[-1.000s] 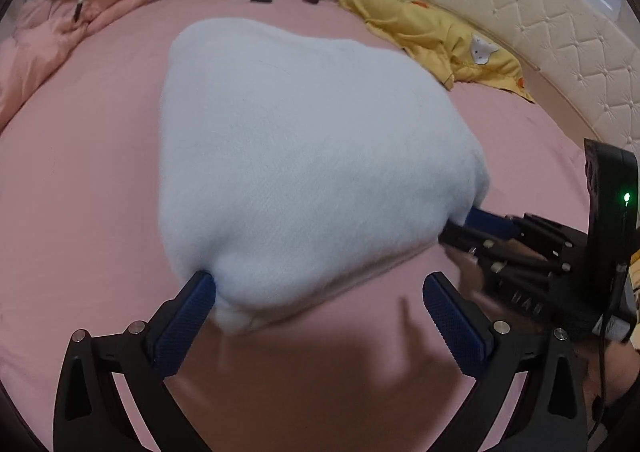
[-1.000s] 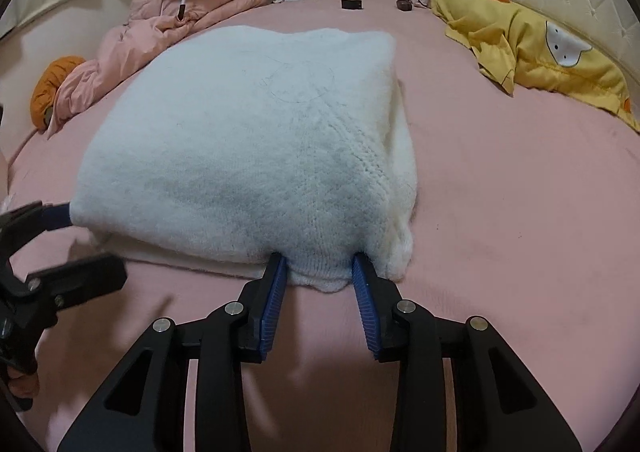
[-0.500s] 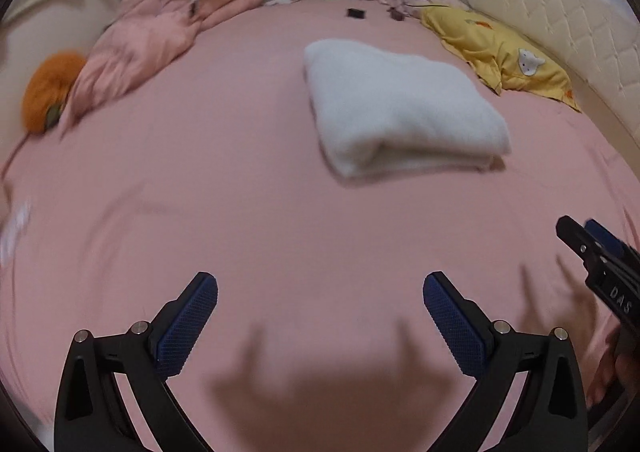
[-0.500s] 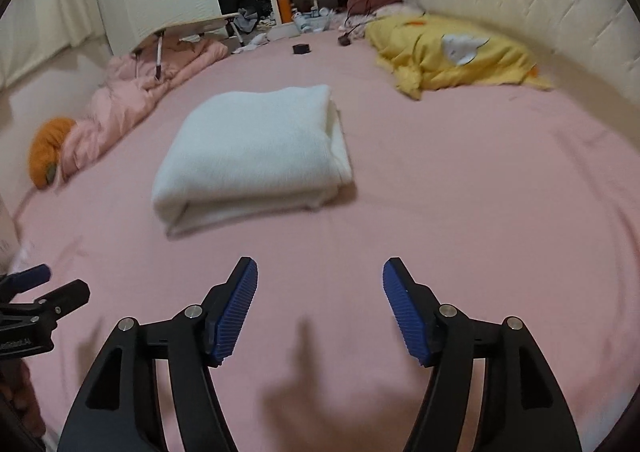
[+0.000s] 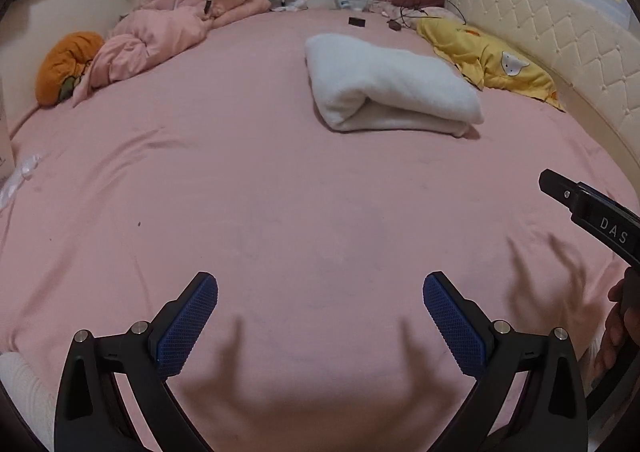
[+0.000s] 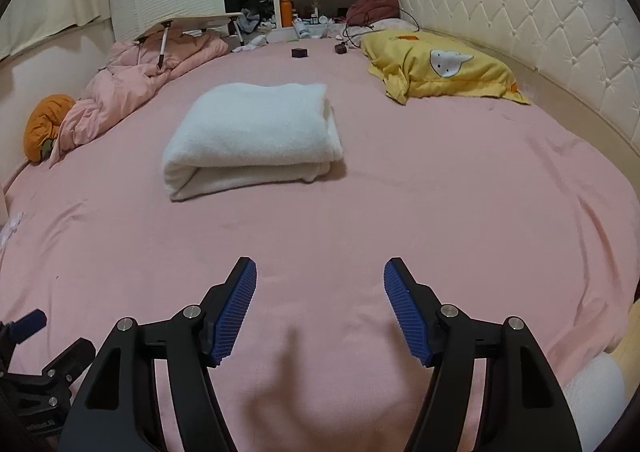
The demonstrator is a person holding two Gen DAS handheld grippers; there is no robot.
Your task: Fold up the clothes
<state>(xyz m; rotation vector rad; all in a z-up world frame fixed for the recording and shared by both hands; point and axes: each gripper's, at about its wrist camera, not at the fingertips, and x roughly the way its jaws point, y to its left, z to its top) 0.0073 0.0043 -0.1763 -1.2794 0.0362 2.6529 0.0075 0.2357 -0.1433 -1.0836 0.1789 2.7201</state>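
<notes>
1. The bed (image 6: 460, 219), under a pink sheet, fills nearly everything I can see, with a padded cream headboard (image 6: 540, 35) curving round its far side.
2. A heap of pink bedding (image 6: 132, 87) lies along one edge, and a yellow pillow (image 6: 436, 67) rests against the headboard.
3. The white garment (image 6: 252, 135) sits folded into a thick rectangle in the middle of the sheet, well apart from both tools. Judging by how it lies, its fold looks done.
4. The left gripper (image 5: 320, 328) hangs over bare sheet, its jaws spread wide with nothing between them.
5. The right gripper (image 6: 320, 308) is likewise released and empty, pointing toward the folded piece from a distance.
6. If this piece is finished, I'd leave the stack alone: any nudge to its loose lower layers could undo the tidy edges. Fetching another garment would be the sensible move.
7. A white knitted patch (image 6: 596, 388) shows at the very bottom rim of each view; whether it is another garment or a sleeve I cannot tell, as it is cut off.
8. Small dark objects (image 6: 299, 52) near the far end are too small to identify.
</notes>
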